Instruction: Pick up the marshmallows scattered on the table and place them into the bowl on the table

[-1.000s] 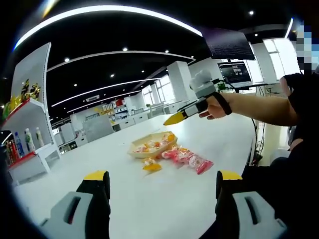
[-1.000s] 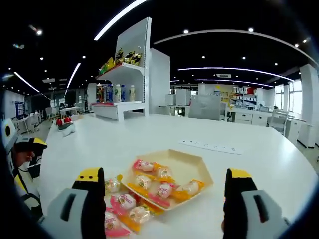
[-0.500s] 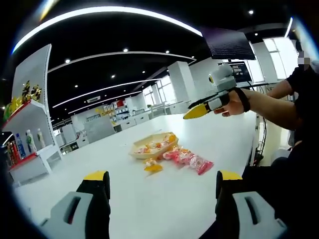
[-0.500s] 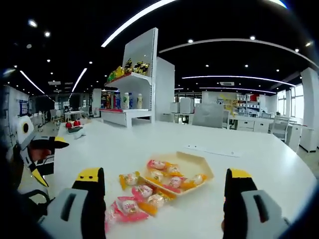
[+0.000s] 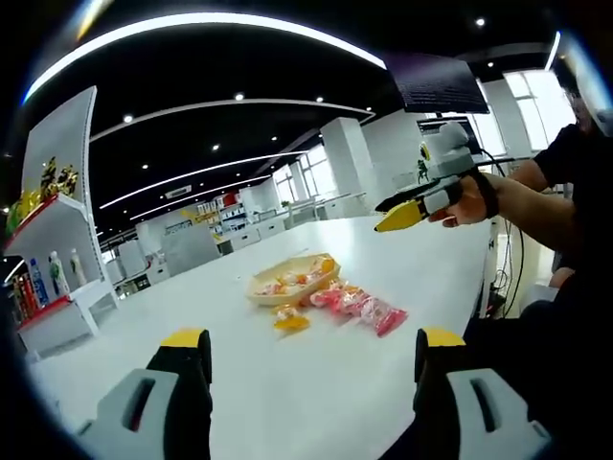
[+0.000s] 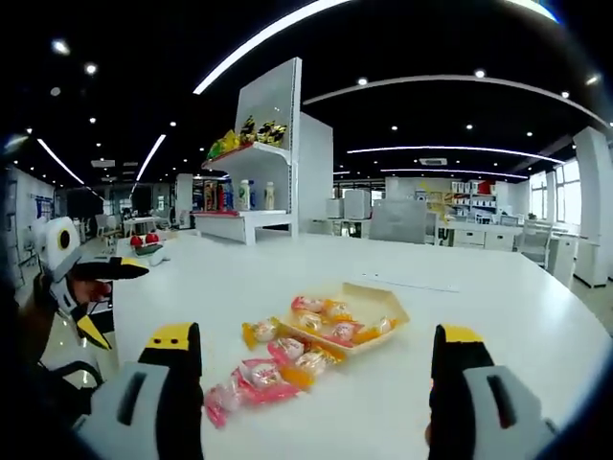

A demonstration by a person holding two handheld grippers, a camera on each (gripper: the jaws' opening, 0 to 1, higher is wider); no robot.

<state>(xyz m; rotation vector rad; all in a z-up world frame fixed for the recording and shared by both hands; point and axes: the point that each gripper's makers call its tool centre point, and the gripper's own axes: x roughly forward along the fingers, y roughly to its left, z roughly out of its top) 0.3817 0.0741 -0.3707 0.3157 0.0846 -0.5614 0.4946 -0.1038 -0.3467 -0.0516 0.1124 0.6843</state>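
Note:
A shallow beige bowl with several wrapped marshmallows in it sits mid-table on the white table. Pink and orange wrapped marshmallows lie beside it, nearer the table's edge. My left gripper is open, held low and well short of them. My right gripper hovers in a hand above the table's far right, jaws apart. In the right gripper view the bowl lies ahead, with loose marshmallows on its near left. My right gripper is open and holds nothing. My left gripper is at the left, open.
A white shelf unit with bottles and snack packs stands beyond the table. A dark monitor hangs at the upper right. The person's arm reaches in from the right. The table's edge curves close on the right.
My right gripper has drawn back from the bowl and up, so the bowl and sweets look smaller in its view. The left gripper has stayed put.

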